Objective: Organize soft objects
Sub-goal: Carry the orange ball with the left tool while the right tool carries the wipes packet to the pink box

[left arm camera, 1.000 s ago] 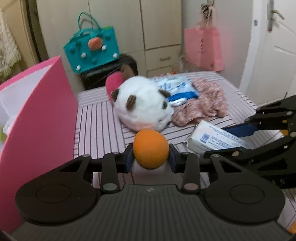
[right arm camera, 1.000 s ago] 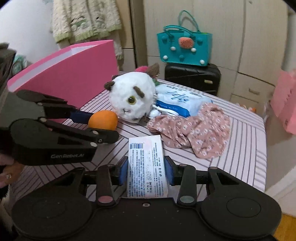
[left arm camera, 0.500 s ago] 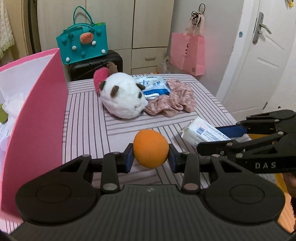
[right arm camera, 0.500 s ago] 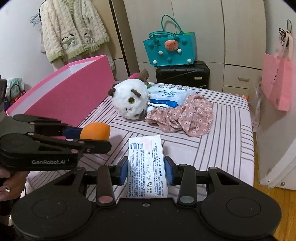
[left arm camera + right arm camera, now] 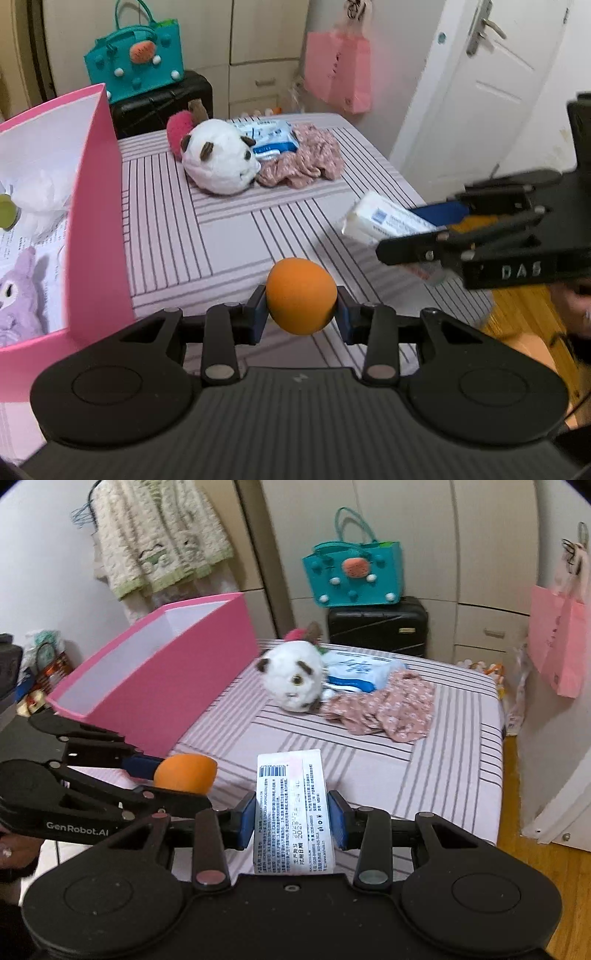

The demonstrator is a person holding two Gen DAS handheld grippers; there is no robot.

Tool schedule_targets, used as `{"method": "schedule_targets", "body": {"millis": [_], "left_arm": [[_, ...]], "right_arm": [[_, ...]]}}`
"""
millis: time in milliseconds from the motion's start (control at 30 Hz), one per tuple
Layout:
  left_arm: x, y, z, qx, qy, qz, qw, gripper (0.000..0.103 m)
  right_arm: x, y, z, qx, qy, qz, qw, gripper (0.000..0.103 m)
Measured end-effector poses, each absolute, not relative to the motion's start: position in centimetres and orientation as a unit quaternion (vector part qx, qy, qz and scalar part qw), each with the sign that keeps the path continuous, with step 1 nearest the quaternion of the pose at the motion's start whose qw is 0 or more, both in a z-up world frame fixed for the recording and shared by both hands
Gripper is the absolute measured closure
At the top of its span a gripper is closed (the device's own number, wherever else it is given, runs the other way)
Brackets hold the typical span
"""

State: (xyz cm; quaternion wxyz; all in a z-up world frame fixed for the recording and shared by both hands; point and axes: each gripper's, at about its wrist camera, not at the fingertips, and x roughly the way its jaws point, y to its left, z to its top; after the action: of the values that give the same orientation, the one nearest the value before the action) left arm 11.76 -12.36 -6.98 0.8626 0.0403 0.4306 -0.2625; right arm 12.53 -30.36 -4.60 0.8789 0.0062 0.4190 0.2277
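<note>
My left gripper (image 5: 301, 312) is shut on a soft orange ball (image 5: 300, 295), held above the striped bed (image 5: 221, 236); the ball (image 5: 186, 773) also shows at the left of the right wrist view. My right gripper (image 5: 293, 818) is shut on a white tissue pack (image 5: 293, 812) with a barcode label; that pack (image 5: 384, 223) appears at the right in the left wrist view. A pink box (image 5: 99, 221) stands open on the left, with a purple plush (image 5: 20, 295) and white stuffing inside. Farther back lie a white plush head (image 5: 219, 162), a blue-white wipes pack (image 5: 271, 138) and floral cloth (image 5: 306, 162).
A teal handbag (image 5: 352, 576) sits on a black suitcase (image 5: 378, 626) behind the bed. A pink paper bag (image 5: 338, 70) hangs by the white door (image 5: 491, 92). A knitted cardigan (image 5: 159, 535) hangs at the back left. Wooden floor (image 5: 508, 771) lies beyond the bed's right edge.
Both grippers have pulled back and risen from the bed with their loads; the plush and cloth now look farther off. The pink box's inside has come into the left wrist view.
</note>
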Motion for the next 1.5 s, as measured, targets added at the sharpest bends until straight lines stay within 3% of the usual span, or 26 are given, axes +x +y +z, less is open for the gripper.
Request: {"method": "schedule_targets", "body": {"millis": [700,1033,1500], "left_arm": [[9.7,-3.5,-0.1,0.029,0.477,-0.244,0.844,0.066],[8.9,2.3,1.9,-0.001,0.432,-0.215,0.876,0.066],[17.3,8.0,-0.4,-0.014,0.410,-0.181,0.894,0.066]], "right_arm": [[14.2,-20.7,3.1,-0.026,0.440,0.362,0.821,0.057],[15.8,-16.1,6.1,-0.046,0.441,0.421,0.791,0.057],[22.0,-8.8,4.5,-0.090,0.431,0.416,0.796,0.057]]}}
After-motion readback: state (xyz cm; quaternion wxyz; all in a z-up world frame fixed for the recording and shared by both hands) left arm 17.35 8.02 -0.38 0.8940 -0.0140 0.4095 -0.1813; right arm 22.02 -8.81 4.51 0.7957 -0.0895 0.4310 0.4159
